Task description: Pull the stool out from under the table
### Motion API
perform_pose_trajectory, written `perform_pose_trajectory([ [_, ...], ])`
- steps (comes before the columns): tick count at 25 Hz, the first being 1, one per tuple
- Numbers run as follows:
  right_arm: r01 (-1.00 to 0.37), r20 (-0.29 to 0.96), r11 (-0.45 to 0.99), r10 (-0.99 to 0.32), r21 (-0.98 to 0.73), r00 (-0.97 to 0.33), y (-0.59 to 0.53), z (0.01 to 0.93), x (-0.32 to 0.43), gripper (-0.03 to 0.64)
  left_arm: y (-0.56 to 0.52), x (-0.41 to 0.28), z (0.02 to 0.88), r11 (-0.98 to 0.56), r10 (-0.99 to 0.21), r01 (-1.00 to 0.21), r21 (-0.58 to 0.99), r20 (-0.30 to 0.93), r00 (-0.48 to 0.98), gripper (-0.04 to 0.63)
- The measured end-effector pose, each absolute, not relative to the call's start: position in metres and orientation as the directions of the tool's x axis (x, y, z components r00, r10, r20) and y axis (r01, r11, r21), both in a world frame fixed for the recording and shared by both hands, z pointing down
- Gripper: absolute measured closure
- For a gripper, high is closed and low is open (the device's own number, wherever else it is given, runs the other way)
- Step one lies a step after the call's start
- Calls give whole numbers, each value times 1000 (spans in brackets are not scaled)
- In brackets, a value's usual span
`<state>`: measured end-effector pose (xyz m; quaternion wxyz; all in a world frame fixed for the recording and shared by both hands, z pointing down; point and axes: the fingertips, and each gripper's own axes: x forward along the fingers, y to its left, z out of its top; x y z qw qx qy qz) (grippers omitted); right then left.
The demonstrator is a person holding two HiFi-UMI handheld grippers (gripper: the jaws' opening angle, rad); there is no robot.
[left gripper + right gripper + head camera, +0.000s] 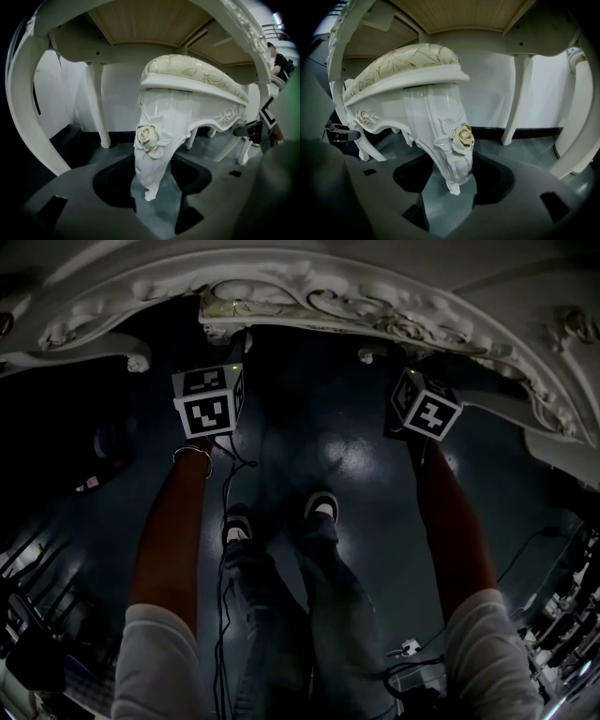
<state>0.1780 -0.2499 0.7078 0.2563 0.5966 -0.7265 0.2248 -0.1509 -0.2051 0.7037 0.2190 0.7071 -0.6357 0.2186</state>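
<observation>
The white carved stool (197, 70) with a cream and gold cushion stands under the ornate white table (356, 296). In the left gripper view, my left gripper (154, 187) has its jaws on either side of a front stool leg (152, 150) with a gold rose, pads against it. My right gripper (450, 187) holds the other front leg (450, 145) the same way. Both feet rest on the dark floor. The head view shows only the two marker cubes (208, 401) (427, 407) at the table's edge; the stool is hidden there.
Slim white table legs (98, 103) (515, 93) stand behind the stool, and a thick curved table leg (28, 117) is at the left. A white wall closes the back. The person's shoes (322, 505) and a black cable (225, 615) are on the floor behind the grippers.
</observation>
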Motion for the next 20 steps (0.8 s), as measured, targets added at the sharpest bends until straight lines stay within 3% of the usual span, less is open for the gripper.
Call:
perform_pose_trajectory([
  [14, -988, 663, 153, -737, -24, -130, -202, 708, 184, 365, -173, -150, 697, -69, -799, -996, 49, 596, 85, 371],
  [20, -982, 665, 188, -731, -19, -153, -197, 709, 183, 371, -171, -153, 700, -129, -806, -992, -12, 584, 98, 380],
])
